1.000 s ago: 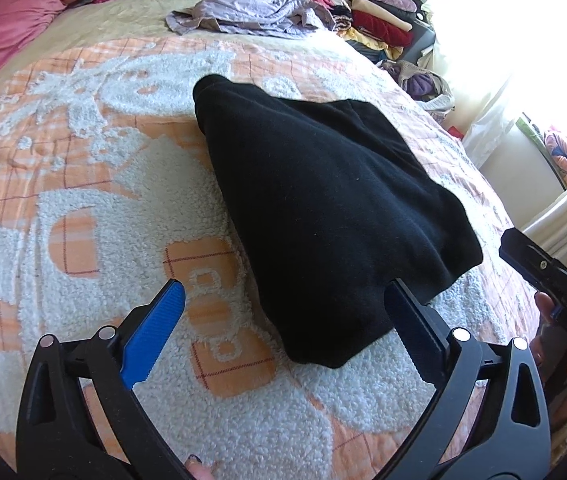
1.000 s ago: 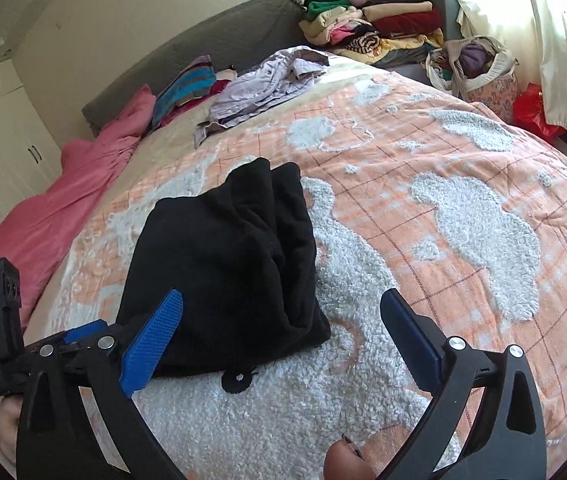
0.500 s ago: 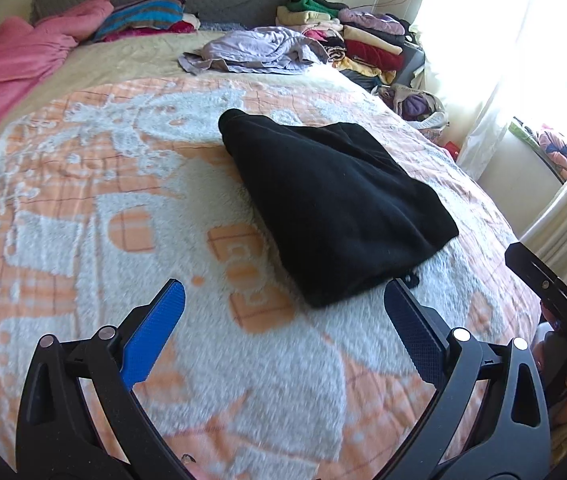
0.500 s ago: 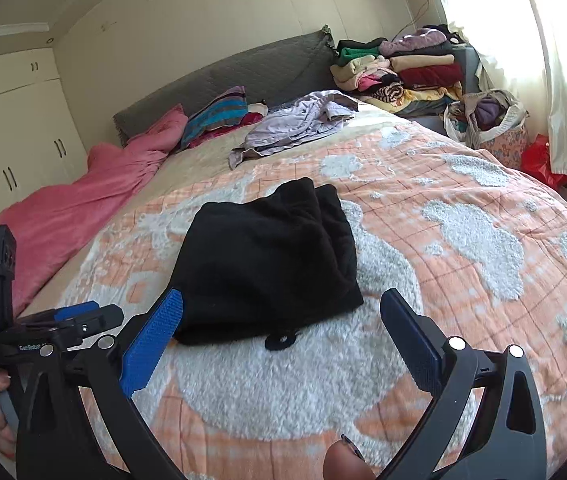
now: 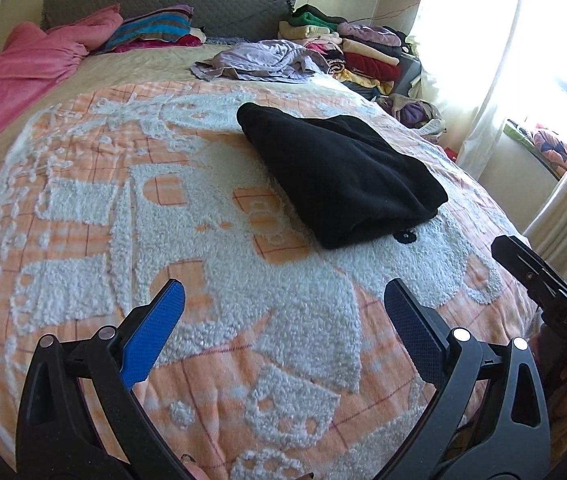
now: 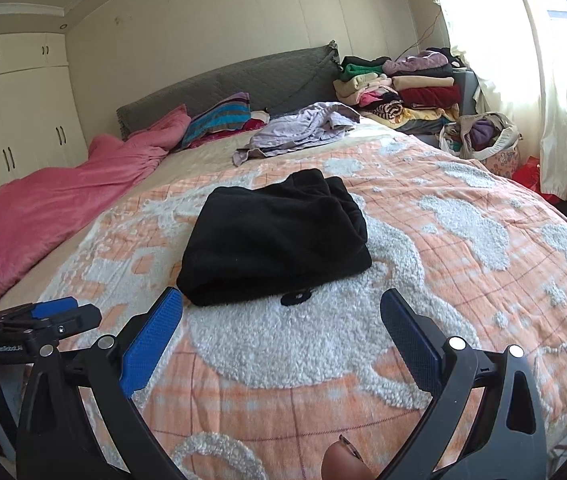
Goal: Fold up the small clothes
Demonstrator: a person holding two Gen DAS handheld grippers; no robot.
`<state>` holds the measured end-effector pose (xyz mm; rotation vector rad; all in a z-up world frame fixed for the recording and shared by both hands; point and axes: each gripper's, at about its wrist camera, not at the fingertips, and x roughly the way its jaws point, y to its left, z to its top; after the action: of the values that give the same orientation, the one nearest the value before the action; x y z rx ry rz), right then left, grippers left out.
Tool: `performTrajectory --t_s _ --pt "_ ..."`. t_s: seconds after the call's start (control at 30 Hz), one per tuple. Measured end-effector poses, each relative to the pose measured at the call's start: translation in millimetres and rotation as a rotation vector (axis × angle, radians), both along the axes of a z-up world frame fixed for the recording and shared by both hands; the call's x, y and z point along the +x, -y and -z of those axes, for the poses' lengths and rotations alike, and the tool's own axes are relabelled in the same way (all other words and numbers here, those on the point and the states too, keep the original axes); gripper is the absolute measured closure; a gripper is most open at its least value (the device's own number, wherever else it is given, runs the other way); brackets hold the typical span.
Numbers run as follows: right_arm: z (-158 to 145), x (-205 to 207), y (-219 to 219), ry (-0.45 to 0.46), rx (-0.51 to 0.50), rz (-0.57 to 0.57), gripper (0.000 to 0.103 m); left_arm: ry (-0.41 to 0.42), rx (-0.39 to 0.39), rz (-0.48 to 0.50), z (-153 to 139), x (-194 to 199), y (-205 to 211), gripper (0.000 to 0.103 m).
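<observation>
A black garment (image 5: 343, 172) lies folded in a compact bundle on the orange and white blanket (image 5: 203, 208); it also shows in the right wrist view (image 6: 275, 236). A small black tag or button (image 6: 297, 296) pokes out at its near edge. My left gripper (image 5: 281, 312) is open and empty, well back from the bundle. My right gripper (image 6: 281, 320) is open and empty, just short of the bundle's near edge. Each gripper shows at the edge of the other's view.
A crumpled lilac garment (image 6: 303, 128) lies near the grey headboard (image 6: 223, 84). A pink duvet (image 6: 63, 200) covers the bed's left side. Stacked folded clothes (image 6: 399, 92) and a bag of clothes (image 6: 483, 136) stand at the far right by the curtained window.
Both grippers have drawn back and up from the black bundle, which now looks smaller and farther away. The bundle itself has not moved.
</observation>
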<state>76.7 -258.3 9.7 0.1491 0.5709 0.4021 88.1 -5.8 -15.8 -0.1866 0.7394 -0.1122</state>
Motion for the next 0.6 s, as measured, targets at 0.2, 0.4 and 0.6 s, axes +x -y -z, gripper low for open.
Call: performTrajectory --t_s 0.2,0.4,0.6 --pt "7.3 5.9 -2.1 -0.031 -0.014 0.013 0.004 0.007 0.007 0.004 5.2 -3.4 -0.5 0.010" --pt "8.8 8.3 -4.9 -0.038 -0.020 0.008 0.004 -0.013 0.015 -0.006 10.4 -2.6 -4.0 0.009" --pt "9.3 9.7 -5.3 -0.044 -0.022 0.007 0.004 -0.019 0.001 -0.022 10.0 -2.5 -10.6 0.009"
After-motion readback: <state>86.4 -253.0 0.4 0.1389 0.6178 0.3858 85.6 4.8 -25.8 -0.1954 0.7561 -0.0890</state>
